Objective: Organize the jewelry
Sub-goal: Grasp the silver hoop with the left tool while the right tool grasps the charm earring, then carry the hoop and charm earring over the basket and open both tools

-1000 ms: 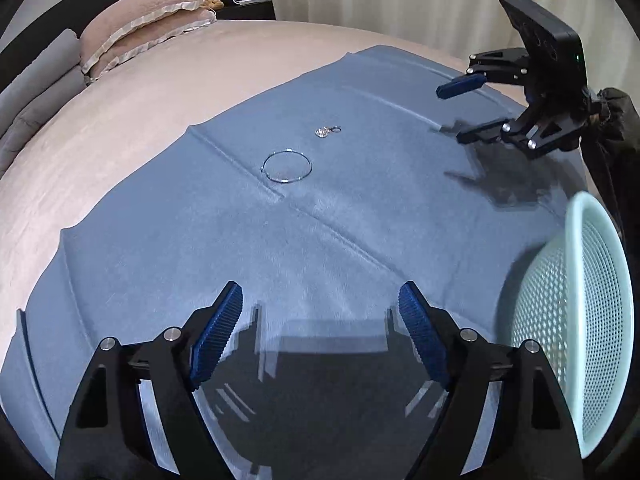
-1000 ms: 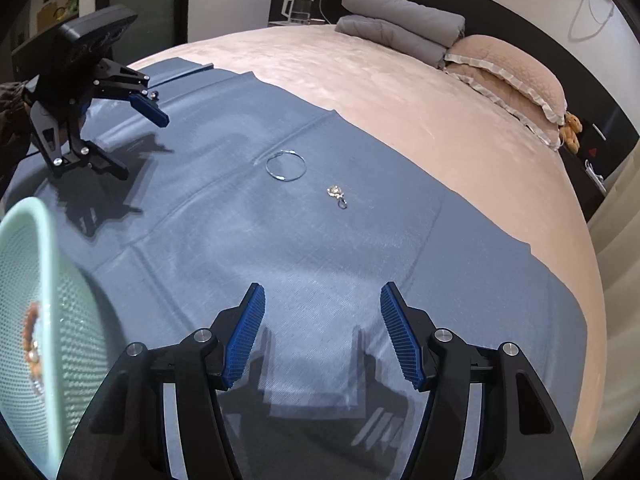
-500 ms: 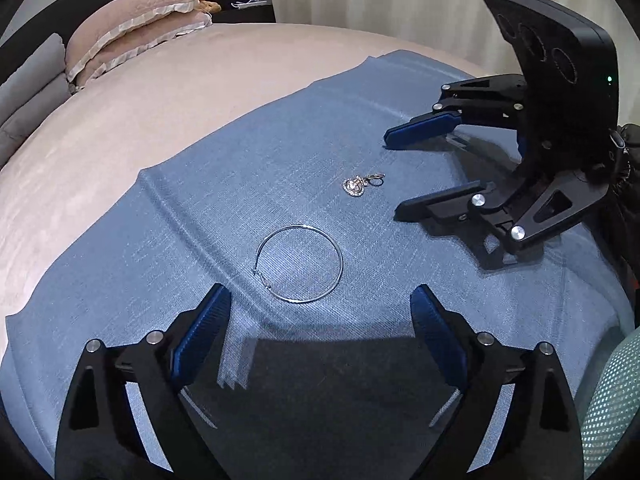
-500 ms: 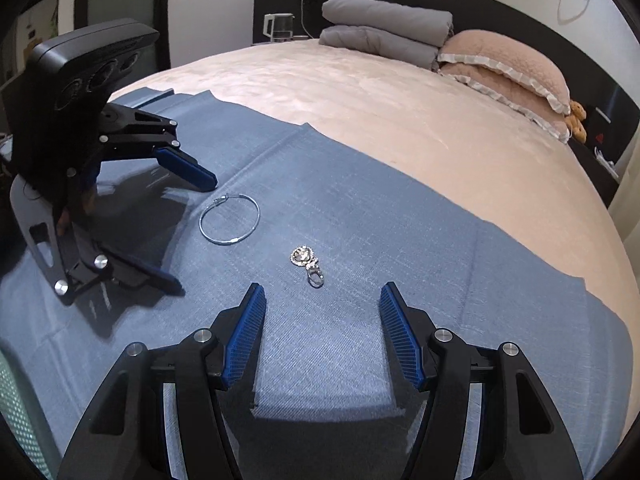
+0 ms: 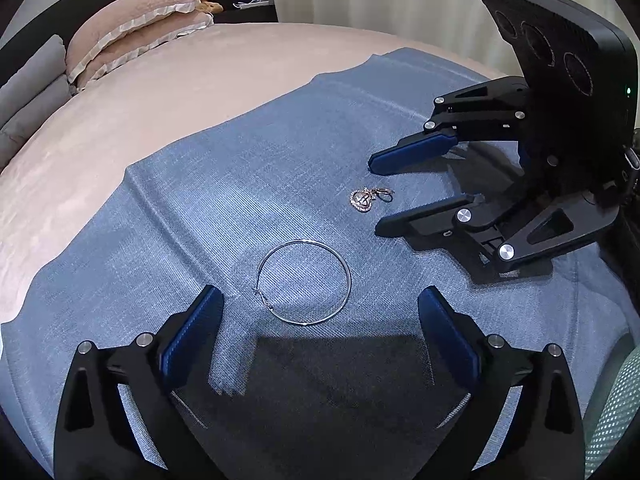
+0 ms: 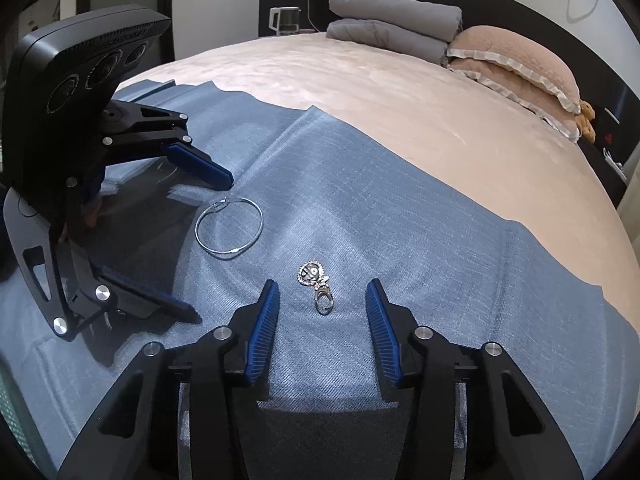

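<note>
A thin silver hoop bangle (image 5: 304, 282) lies flat on a blue cloth (image 5: 224, 184), just beyond my open, empty left gripper (image 5: 320, 300). A small jewelled pendant with a clasp (image 5: 365, 199) lies beyond it, between the fingertips of my right gripper (image 5: 374, 196). In the right wrist view the pendant (image 6: 315, 283) sits at the mouth of my open, empty right gripper (image 6: 322, 290). The bangle (image 6: 229, 233) lies to its left, between the fingers of the left gripper (image 6: 210, 246).
The blue cloth (image 6: 420, 240) covers part of a pink bed (image 6: 360, 92). Pillows and folded grey bedding (image 6: 400, 26) are at the head. A pale green mesh basket (image 5: 616, 412) shows at the lower right of the left wrist view.
Both grippers have moved in toward the jewellery. The bangle now lies near the left fingertips and the pendant at the mouth of the right gripper. Both stay open.
</note>
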`<state>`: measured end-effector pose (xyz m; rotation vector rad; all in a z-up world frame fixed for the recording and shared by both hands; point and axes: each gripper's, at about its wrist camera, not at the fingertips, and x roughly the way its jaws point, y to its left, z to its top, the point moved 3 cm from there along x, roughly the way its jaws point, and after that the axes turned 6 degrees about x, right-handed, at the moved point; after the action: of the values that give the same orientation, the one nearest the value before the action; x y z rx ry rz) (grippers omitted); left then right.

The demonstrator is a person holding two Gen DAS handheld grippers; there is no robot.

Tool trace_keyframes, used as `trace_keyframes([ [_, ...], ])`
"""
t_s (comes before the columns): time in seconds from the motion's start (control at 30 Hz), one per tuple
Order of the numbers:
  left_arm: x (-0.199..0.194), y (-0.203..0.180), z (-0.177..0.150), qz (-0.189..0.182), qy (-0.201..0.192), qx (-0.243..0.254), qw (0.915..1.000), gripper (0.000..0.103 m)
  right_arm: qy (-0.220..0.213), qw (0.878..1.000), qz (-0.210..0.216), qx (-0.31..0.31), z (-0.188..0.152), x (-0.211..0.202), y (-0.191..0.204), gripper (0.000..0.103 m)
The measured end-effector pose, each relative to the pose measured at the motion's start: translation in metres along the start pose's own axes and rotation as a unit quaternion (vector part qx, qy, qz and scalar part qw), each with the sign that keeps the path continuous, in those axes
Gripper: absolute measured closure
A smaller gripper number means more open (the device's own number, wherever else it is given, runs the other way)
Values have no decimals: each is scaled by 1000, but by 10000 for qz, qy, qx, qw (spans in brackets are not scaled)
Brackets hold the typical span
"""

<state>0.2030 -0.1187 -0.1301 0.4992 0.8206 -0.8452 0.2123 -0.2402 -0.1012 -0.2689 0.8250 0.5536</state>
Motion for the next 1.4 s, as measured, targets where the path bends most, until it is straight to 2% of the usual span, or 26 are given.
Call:
trace_keyframes([
  [0.07, 0, -1, -1, 23, -20, 17, 10000, 8, 5, 10000, 50, 27, 0, 0, -1, 70],
  [0.2, -3, -4, -2, -60, -121, 11, 9999, 21, 14, 9997, 208, 141, -1, 0, -4, 81],
  [0.37, -7, 0, -2, -134, -216, -102, 9996, 37, 23, 9995, 268, 162, -1, 0, -4, 84],
  [0.43, -9, -2, -1, -231, -273, -82, 9993, 54, 15, 9996, 275, 109, -2, -1, -2, 88],
  [0.47, -9, -3, -2, -274, -291, -76, 9992, 56, 14, 9995, 290, 102, -2, -1, -1, 91],
  [0.5, -10, -4, -1, -257, -291, -47, 9992, 57, 19, 9995, 309, 111, -2, -2, -1, 95],
  [0.63, -12, -4, 0, -303, -313, -124, 9990, 58, 12, 9996, 257, 106, -1, -6, 1, 96],
  [0.67, -13, -4, 0, -341, -303, -148, 9989, 58, 24, 9995, 282, 103, -3, -8, 2, 101],
  [0.83, -23, -2, -6, -462, -285, -287, 9981, 58, -50, 9994, 156, 311, -10, -27, -5, 101],
  [0.93, -36, -9, -10, -387, -155, -222, 9989, 58, -32, 9994, 63, 336, -19, -45, -6, 101],
  [1.13, -92, -33, -19, -354, -130, -49, 9993, 58, -37, 9997, 23, 245, -31, -100, 6, 101],
  [1.23, -135, -47, -21, -416, -383, -94, 9984, 58, -134, 9996, 26, 247, -32, -135, 15, 101],
  [1.4, -199, -82, -26, -348, -565, 194, 9976, 58, -395, 9992, 68, 52, -28, -198, 48, 101],
])
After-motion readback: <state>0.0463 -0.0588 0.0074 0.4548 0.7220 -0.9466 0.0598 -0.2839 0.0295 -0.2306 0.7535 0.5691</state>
